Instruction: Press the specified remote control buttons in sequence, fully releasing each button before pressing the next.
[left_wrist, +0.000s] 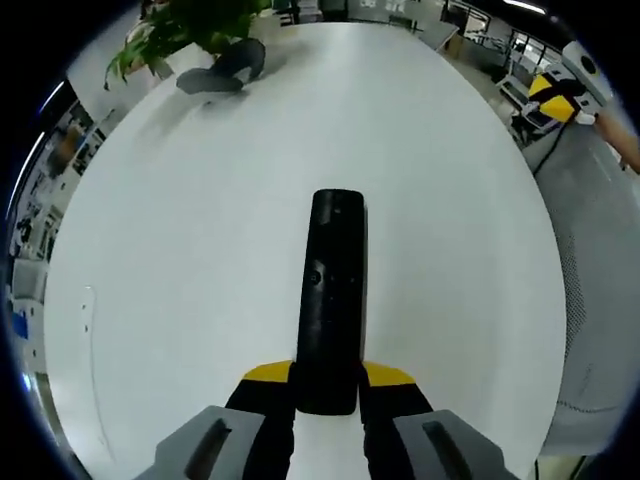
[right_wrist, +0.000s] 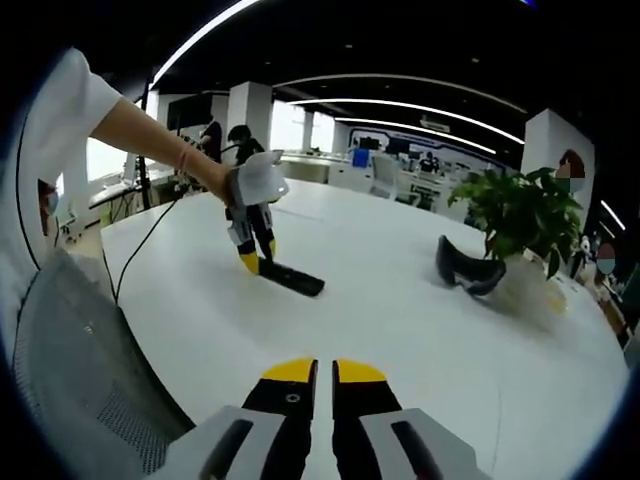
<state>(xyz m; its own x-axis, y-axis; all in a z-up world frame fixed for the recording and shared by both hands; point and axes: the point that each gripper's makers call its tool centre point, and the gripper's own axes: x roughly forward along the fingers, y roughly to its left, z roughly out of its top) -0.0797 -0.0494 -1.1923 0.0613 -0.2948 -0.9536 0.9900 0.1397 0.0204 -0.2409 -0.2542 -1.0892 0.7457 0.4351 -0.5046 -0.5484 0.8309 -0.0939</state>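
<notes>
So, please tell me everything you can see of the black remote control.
The long, slim black plastic remote control lies flat on the round white table. Its near end sits between the yellow-tipped jaws of the left tool, which grip it. A small round button shows near its middle. In the right gripper view it points away from that tool.

One remote control (left_wrist: 331, 300), one potted plant (right_wrist: 523, 225), one dark headset (right_wrist: 467, 270), two grippers (left_wrist: 328, 385) (right_wrist: 312, 372), one white table (left_wrist: 200, 250)
</notes>
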